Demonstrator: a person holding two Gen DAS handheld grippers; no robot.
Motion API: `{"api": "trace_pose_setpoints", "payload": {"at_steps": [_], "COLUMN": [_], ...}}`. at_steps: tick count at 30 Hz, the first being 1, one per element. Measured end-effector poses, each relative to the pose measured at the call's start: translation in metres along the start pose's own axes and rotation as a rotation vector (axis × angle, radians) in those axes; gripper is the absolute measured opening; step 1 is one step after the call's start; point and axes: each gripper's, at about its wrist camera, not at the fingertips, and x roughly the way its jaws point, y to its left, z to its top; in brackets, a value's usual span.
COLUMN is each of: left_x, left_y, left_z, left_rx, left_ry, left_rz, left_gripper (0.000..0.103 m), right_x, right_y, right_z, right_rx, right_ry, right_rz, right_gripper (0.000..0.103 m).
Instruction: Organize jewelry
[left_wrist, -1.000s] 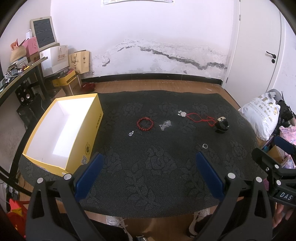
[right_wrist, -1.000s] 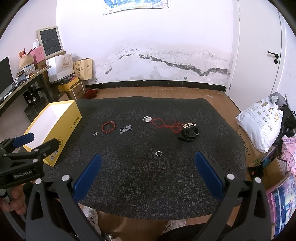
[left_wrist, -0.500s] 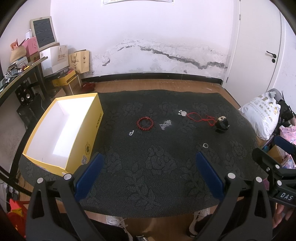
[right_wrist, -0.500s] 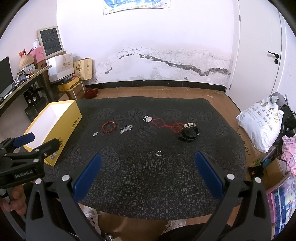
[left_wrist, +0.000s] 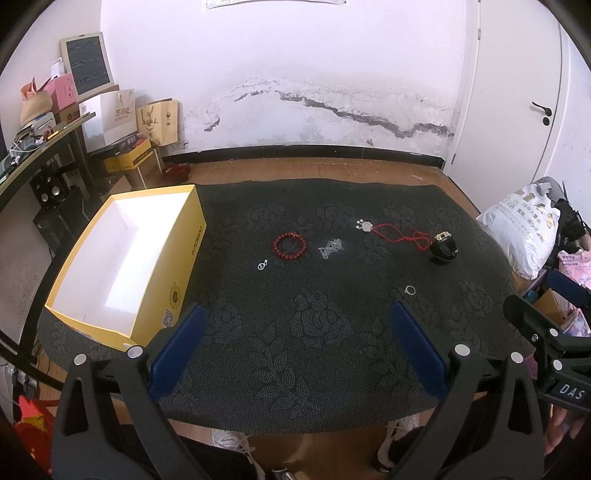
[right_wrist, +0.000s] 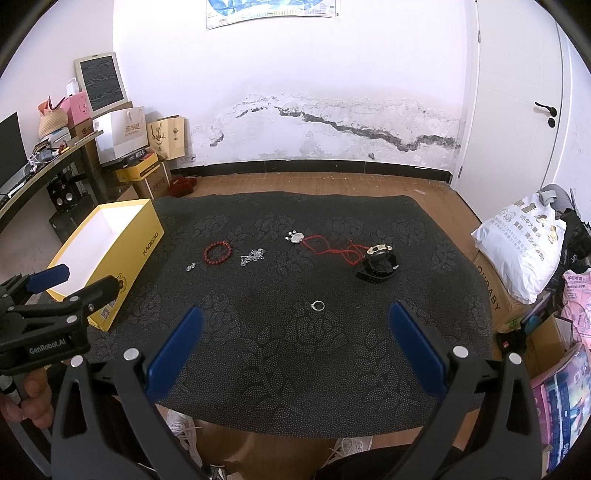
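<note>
On the black patterned cloth (left_wrist: 295, 350) lie a red bead bracelet (left_wrist: 290, 246), a silver chain (left_wrist: 331, 249), a small silver charm (left_wrist: 262, 264), a red cord necklace with a silver pendant (left_wrist: 391, 233), a black watch (left_wrist: 444, 246) and a silver ring (left_wrist: 410, 290). An open yellow box (left_wrist: 122, 258) with a white inside stands at the left. My left gripper (left_wrist: 295, 343) hovers open over the near edge, holding nothing. My right gripper (right_wrist: 295, 339) is open too, just short of the ring (right_wrist: 318, 305). The bracelet (right_wrist: 217, 252), watch (right_wrist: 377, 260) and box (right_wrist: 110, 251) show in the right wrist view as well.
A desk (right_wrist: 33, 173) with clutter, paper bags and cartons (right_wrist: 125, 140) fill the left side. A white sack (right_wrist: 521, 251) and boxes sit at the right of the table. A person's shoes (right_wrist: 184, 432) show under the near edge. A door (right_wrist: 517, 92) is at the right.
</note>
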Motion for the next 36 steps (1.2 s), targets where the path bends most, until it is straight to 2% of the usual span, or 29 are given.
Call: {"api": "trace_pose_setpoints", "payload": {"at_steps": [20,23,31,36], "left_x": [0.002,0.006,0.042,0.089], "left_y": [0.0,0.002,0.008,0.008], "left_z": [-0.002,-0.005,-0.005,-0.006], "left_rx": [0.003,-0.001,0.057,0.081], "left_ry": [0.007,0.006,-0.002,0.016], "left_rz": [0.0,0.019,-0.002,-0.007], "left_gripper": [0.097,0.097,0.097,0.097], "right_x": [0.002,0.003,0.04,0.079], "right_y": [0.004,0.001,-0.016,-0.027], "right_z": [0.004,-0.001,-0.005,-0.008], "right_rx": [0.008,0.008,-0.001,-0.01], "right_ry": [-0.007,-0.008,0.007,0.027], "right_rz": [0.006,0.003,0.012,0.016], "right_gripper": [0.097,0.097,0.097,0.097]}}
